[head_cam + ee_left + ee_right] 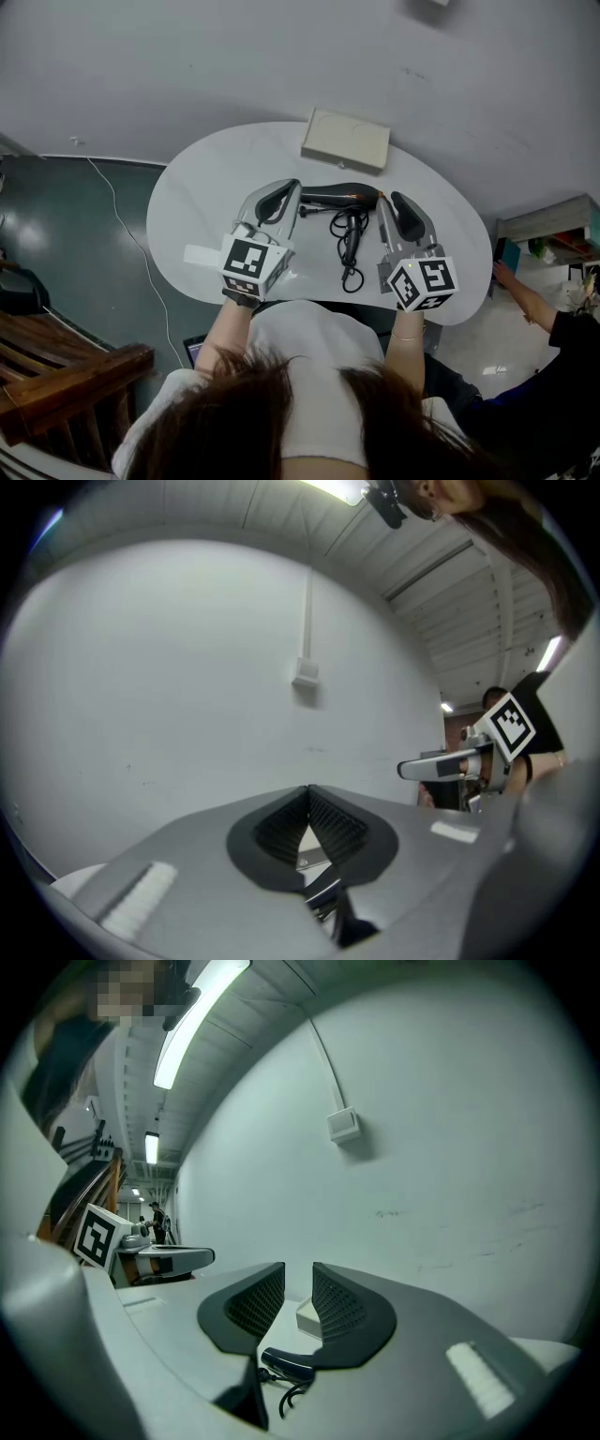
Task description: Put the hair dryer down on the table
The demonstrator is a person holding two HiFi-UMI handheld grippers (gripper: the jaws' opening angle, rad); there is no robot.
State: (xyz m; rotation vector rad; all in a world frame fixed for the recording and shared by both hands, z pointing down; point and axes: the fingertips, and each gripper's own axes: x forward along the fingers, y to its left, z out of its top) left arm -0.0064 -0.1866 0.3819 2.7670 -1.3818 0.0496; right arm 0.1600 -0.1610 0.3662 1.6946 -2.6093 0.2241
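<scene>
Hair dryer [339, 196] lies flat on the white table [202, 202], its cord [351, 248] looped beside it, held by neither claw. The left gripper [289, 190] is clenched on nothing. The right gripper [386, 201] is slightly parted and empty. The dryer rests as the task wants, so nothing appears left.

On the table [187, 216], near the middle: the hair dryer [342, 195]. Behind the hair dryer, by the far edge: a box [345, 140]. Before the hair dryer: the cord [351, 246]. Just left of the hair dryer: the left gripper [292, 187]. Just right of the hair dryer: the right gripper [389, 199].
</scene>
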